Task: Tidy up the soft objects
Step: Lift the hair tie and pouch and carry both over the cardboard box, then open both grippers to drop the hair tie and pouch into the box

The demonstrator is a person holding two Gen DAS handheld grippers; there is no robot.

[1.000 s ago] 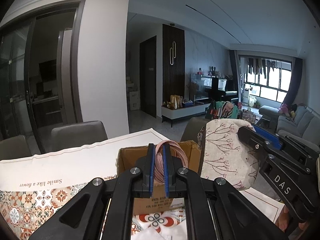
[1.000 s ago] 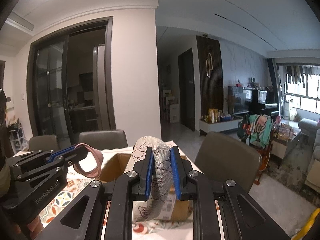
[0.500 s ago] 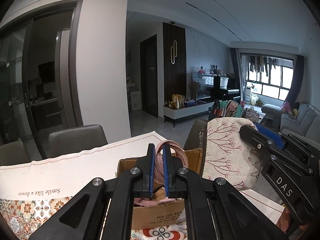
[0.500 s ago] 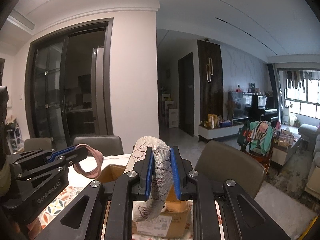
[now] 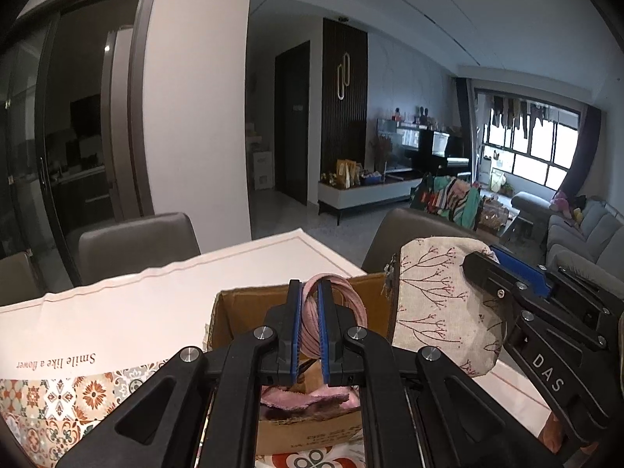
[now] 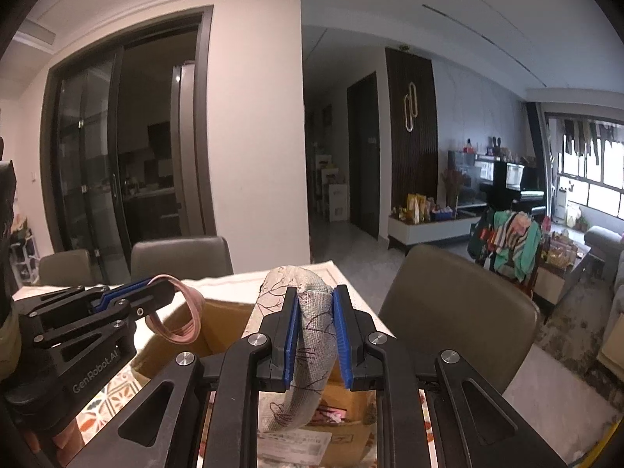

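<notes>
My left gripper (image 5: 309,331) is shut on a pink fabric loop (image 5: 345,298) and holds it over an open cardboard box (image 5: 249,304). Pink cloth (image 5: 304,399) lies inside the box. My right gripper (image 6: 315,337) is shut on a beige pouch printed with red branches (image 6: 312,355), just right of the box and above its rim. In the left wrist view the pouch (image 5: 436,304) hangs from the right gripper (image 5: 507,273). In the right wrist view the left gripper (image 6: 128,292) holds the loop (image 6: 183,323) over the box (image 6: 218,327).
The box stands on a table with a white and patterned cloth (image 5: 117,312). Grey chairs (image 5: 136,241) stand at the far side, and another chair (image 6: 456,312) at the right end. The living room lies beyond.
Both grippers have tipped down toward the box, so more of its inside and the pink cloth shows. Both grips are unchanged.
</notes>
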